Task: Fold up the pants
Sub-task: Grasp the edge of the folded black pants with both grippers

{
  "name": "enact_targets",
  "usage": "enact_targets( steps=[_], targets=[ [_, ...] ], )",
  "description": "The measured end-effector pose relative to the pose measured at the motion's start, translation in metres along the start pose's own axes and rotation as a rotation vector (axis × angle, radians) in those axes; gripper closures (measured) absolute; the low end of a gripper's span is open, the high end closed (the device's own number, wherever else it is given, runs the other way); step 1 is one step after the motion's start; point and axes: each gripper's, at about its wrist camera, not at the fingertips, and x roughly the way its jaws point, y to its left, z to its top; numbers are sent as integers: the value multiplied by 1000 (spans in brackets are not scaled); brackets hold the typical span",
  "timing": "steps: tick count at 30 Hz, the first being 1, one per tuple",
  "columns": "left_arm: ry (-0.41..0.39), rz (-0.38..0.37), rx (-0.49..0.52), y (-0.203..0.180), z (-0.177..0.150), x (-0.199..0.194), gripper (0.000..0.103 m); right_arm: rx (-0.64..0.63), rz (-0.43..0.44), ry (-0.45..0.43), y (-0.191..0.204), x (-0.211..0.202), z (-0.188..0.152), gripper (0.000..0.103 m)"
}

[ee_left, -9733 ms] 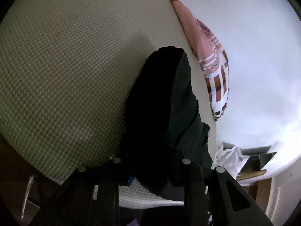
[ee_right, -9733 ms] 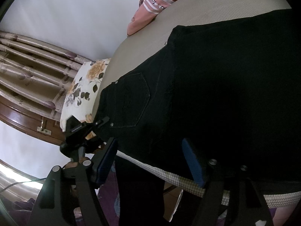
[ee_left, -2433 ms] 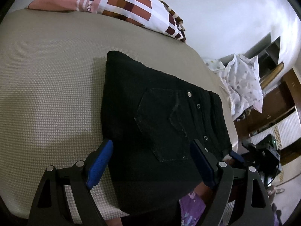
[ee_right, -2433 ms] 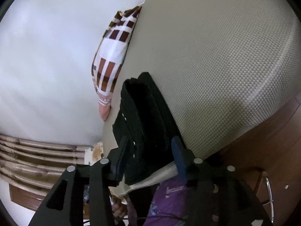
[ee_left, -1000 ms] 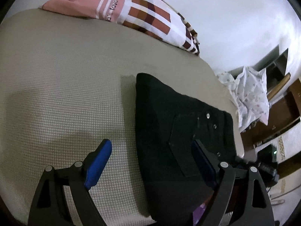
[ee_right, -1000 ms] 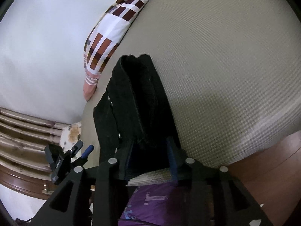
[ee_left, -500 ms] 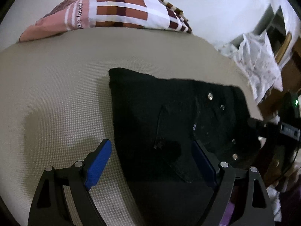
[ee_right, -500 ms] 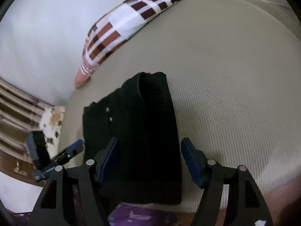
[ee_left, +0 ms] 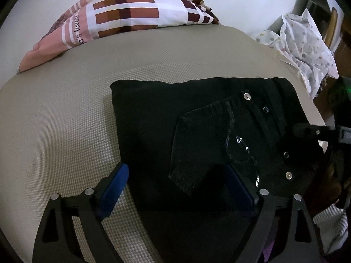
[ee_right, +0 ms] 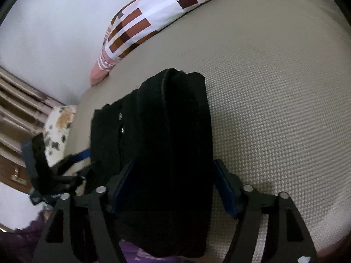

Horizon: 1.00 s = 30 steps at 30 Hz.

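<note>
In your left wrist view, the pants (ee_left: 197, 135) lie folded into a thick block on the bed (ee_left: 65, 114), waistband to the right by the bed's edge, long axis running left to right. Your left gripper (ee_left: 175, 186) is opening, its pads wide apart over the near edge, clamping nothing. A snag on the pocket as you pull back could drag the top layer askew.

In your right wrist view, the block runs near to far, its near end hanging over the bed's edge. Your right gripper (ee_right: 173, 188) is opening too, pads astride the pants without pressing. That overhang could slide off.
</note>
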Motion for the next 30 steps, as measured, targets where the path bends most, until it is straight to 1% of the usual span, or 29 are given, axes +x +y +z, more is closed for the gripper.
enact_targets(
  steps=[2,3,4,7,15,18,23,27,29,30],
  targets=[
    [2,3,3,-1,0,1,11,5,39,4,-1,1,2,19],
    [2,7,5,-1,0,1,11,-9,62,11,0,2,2,7],
    [4,10,6,-1,1,2,9,-37,117,25,1,4,1,1],
    [10,8,2,1,1,4,6,-16,144,21,-2,3,2,1],
    [41,-19,-14,5,4,13,3,-21,145,66,-2,2,6,1],
    [47,-22,-17,5,5,16,2,-51,124,79,3,5,7,0],
    [56,-38,-30,7,5,21,0,-116,63,89,15,10,7,0],
    [41,-37,-19,6,5,22,0,-182,14,108,24,15,6,0],
    [30,-43,-19,5,5,23,0,-201,4,118,25,15,6,3],
    [24,-49,-21,6,5,23,0,-205,-1,120,25,14,5,7]
  ],
)
